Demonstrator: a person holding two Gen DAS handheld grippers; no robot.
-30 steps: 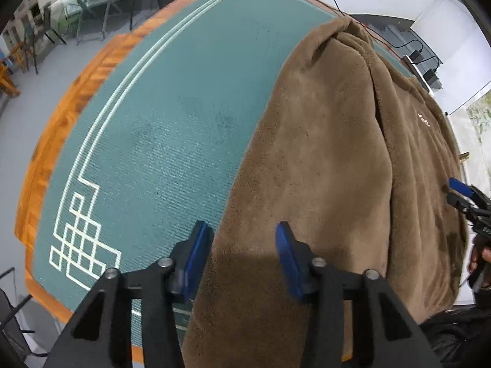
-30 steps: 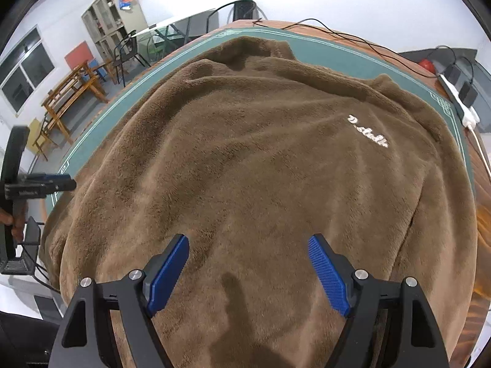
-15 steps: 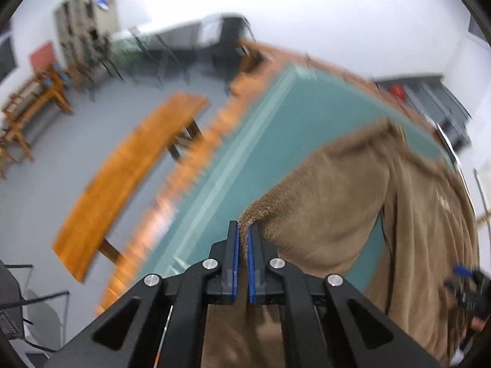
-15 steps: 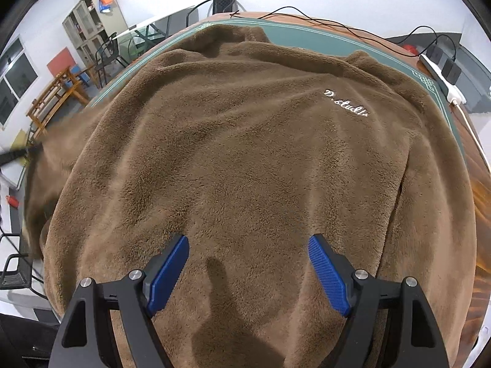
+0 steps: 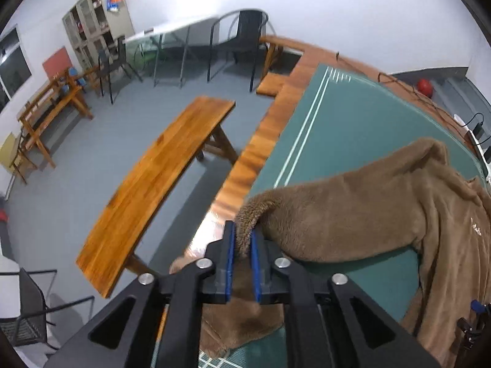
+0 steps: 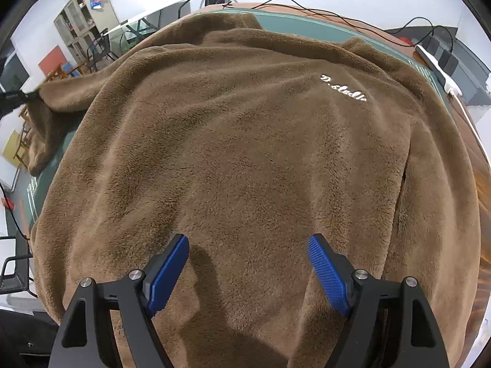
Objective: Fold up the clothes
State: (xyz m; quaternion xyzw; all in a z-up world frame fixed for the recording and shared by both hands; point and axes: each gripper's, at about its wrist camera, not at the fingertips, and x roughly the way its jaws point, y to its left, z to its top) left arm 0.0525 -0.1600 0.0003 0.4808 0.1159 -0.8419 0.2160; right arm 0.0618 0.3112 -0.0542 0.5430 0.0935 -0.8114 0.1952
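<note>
A brown fleece sweater [image 6: 245, 141] with white script lettering [image 6: 343, 87] lies spread over the green table mat [image 5: 346, 128]. My left gripper [image 5: 243, 245] is shut on the sweater's sleeve end [image 5: 254, 214], which it holds lifted out past the table's left edge; the sleeve [image 5: 353, 214] stretches back to the body of the garment. In the right wrist view that sleeve [image 6: 64, 101] runs off to the left, where the left gripper [image 6: 12, 98] shows at the edge. My right gripper [image 6: 248, 271] hovers open over the sweater's lower part, its blue pads [image 6: 326, 273] wide apart with nothing between them.
The table has a wooden rim [image 5: 260, 141]. A wooden bench [image 5: 159, 178] stands on the grey floor to its left, with chairs [image 5: 239, 40] and a cabinet [image 5: 98, 24] farther back. Cables and a power strip [image 6: 438, 70] lie along the table's far right edge.
My left gripper shut on the sleeve end a second ago and has since lifted and pulled it out to the left, off the garment's body. The right gripper stayed open, creeping slightly forward.
</note>
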